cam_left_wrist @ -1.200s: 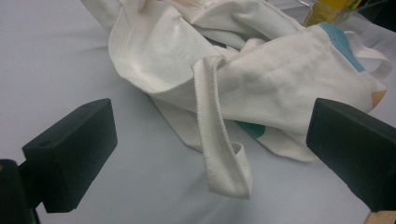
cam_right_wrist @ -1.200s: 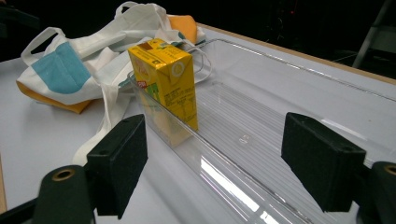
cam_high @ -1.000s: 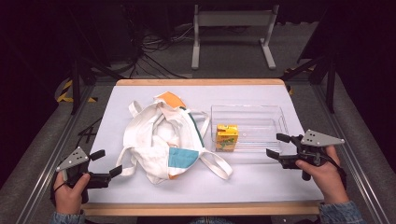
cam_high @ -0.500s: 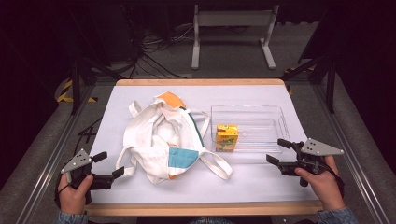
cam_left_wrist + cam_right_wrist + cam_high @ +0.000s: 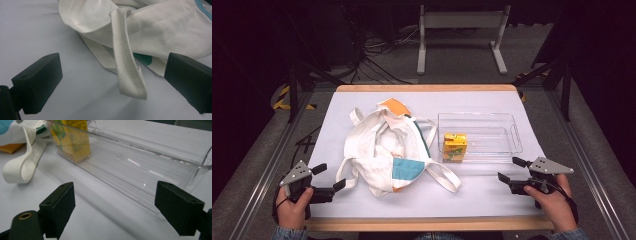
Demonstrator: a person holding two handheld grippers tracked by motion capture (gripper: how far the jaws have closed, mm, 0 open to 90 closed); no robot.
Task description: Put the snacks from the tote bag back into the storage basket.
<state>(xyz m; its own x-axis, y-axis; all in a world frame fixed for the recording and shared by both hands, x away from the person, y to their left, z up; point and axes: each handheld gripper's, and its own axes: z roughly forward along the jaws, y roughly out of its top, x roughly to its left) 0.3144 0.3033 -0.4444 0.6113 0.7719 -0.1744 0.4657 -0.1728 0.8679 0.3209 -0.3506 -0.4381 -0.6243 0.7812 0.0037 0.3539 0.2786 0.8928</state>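
The yellow juice carton (image 5: 455, 146) stands upright in the left end of the clear plastic tray (image 5: 507, 150), its green and dark print too blurred to read, and in the right gripper view its top is cut off by the frame. Left of the tray lies a crumpled white tote bag (image 5: 384, 150) with orange and teal patches, any lettering lost in its folds, one strap (image 5: 127, 65) trailing toward the left gripper (image 5: 332, 186), whose jaws stand spread and empty at the desk's (image 5: 492, 102) near left corner. The right gripper (image 5: 508, 171) sits just in front of the tray's near right corner; its jaws have just been opening and now stand wide with nothing between them.
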